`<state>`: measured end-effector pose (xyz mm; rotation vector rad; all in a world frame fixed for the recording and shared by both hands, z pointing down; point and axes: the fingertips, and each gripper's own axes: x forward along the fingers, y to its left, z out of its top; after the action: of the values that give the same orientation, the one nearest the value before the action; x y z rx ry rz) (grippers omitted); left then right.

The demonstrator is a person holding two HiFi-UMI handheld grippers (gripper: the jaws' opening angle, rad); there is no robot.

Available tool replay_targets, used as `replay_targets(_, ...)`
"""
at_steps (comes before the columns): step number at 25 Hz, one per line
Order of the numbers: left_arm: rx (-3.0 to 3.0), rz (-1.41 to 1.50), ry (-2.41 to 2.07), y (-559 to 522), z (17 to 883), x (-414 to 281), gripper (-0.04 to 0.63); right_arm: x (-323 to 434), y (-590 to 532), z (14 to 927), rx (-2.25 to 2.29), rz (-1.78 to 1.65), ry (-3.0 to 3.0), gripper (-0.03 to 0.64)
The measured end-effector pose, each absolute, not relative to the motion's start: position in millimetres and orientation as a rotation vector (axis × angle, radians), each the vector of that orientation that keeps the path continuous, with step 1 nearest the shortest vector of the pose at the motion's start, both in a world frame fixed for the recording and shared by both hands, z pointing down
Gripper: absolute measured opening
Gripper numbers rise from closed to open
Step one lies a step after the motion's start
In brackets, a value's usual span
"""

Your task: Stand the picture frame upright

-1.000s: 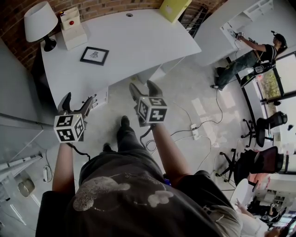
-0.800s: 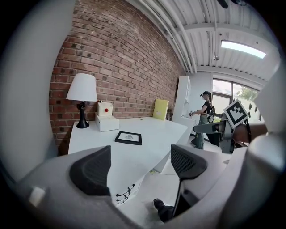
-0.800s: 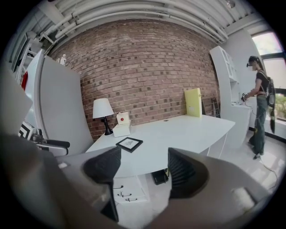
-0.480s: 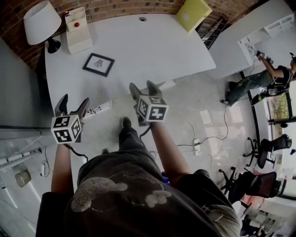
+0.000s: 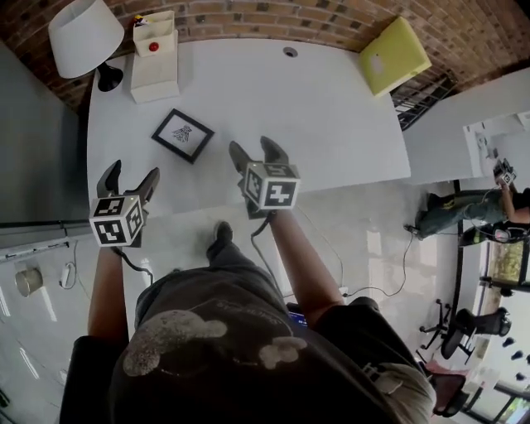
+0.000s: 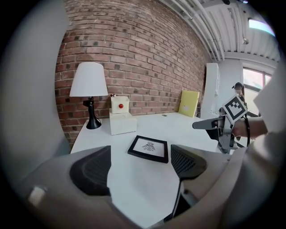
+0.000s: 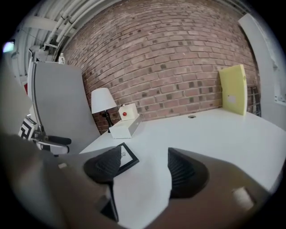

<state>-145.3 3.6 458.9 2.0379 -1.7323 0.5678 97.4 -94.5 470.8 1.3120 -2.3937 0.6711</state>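
Presently, picture frame (image 5: 182, 135): lying flat, face up, on the white bench (image 5: 331, 108).
Left hand-held gripper (image 5: 132, 174): jaws apart, nothing between them; frame just ahead, slightly to its right, not touching.
Right hand-held gripper (image 5: 253, 149): jaws apart, empty; frame ahead-left, apart.
Beyond frame: white box (image 5: 155, 58), lamp (image 5: 85, 37), brick wall (image 5: 248, 16).

right hand-held gripper (image 7: 143, 169): jaws apart, empty | picture frame (image 7: 129, 157) flat on desk (image 7: 214, 134)
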Motion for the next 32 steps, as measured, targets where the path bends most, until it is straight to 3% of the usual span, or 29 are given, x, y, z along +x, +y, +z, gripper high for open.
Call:
replay_targets(13, 1.885, 0.613, -1.820, -20.2, 475.4, -168.3, 0.408, 36.6, -142.4, 511.2, 1.068, 0.699, -2.411, 0.321)
replay_targets(32, 2.124, 0.691, -1.459, -90.2, 519.5, -223.1, 0.408, -29.8, -125.2, 564.7, 1.308, 0.847, -2.095, 0.321)
